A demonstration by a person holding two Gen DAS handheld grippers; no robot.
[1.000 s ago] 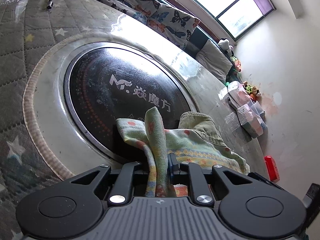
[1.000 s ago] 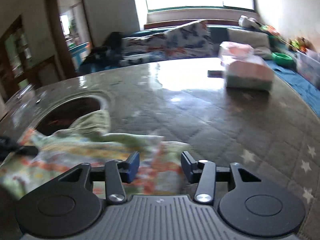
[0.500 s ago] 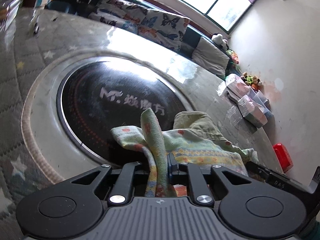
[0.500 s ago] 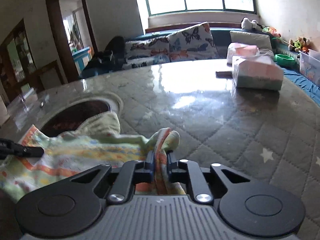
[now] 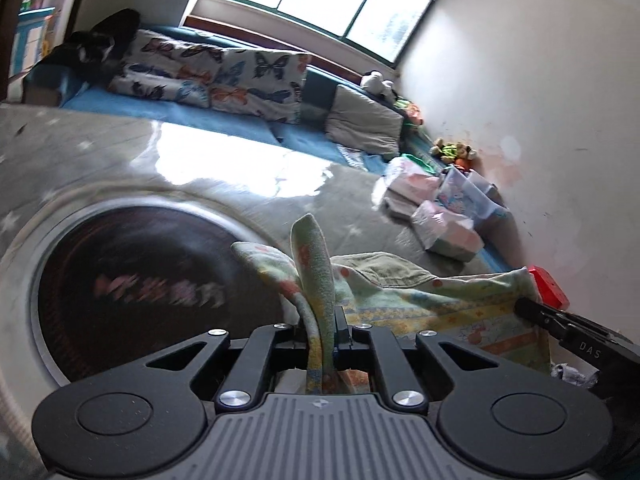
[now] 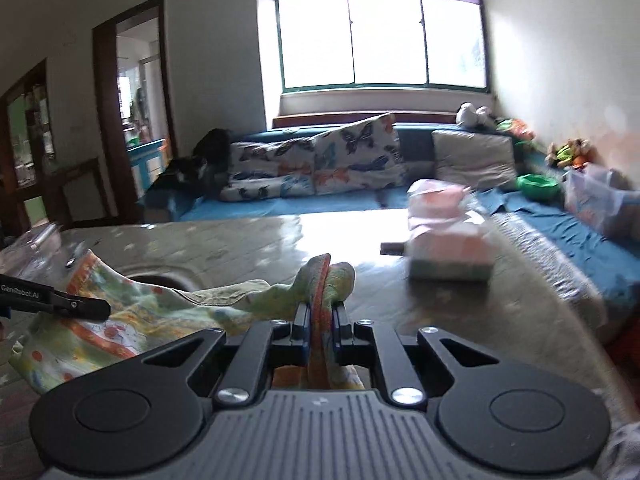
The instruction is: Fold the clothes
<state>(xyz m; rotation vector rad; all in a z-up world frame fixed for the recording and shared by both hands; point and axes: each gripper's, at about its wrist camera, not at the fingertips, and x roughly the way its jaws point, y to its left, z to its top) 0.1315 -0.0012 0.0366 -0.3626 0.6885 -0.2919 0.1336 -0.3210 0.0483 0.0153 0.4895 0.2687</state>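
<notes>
Both grippers pinch the patterned garment (image 5: 420, 300): the left gripper (image 5: 322, 328) has its fingers closed on one bunched edge, the right gripper (image 6: 320, 320) on another. The cloth hangs stretched between them, beside the desk's (image 6: 460, 304) dark round cooktop (image 5: 140, 280).

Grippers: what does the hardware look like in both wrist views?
Both alike: left gripper and right gripper have black linkage arms with silver pivot screws, a grey ribbed body between round black discs, and blue pads. Side-on, one reads "GenRobot.AI", the other "DAS". No cables or sleeves visible.
</notes>
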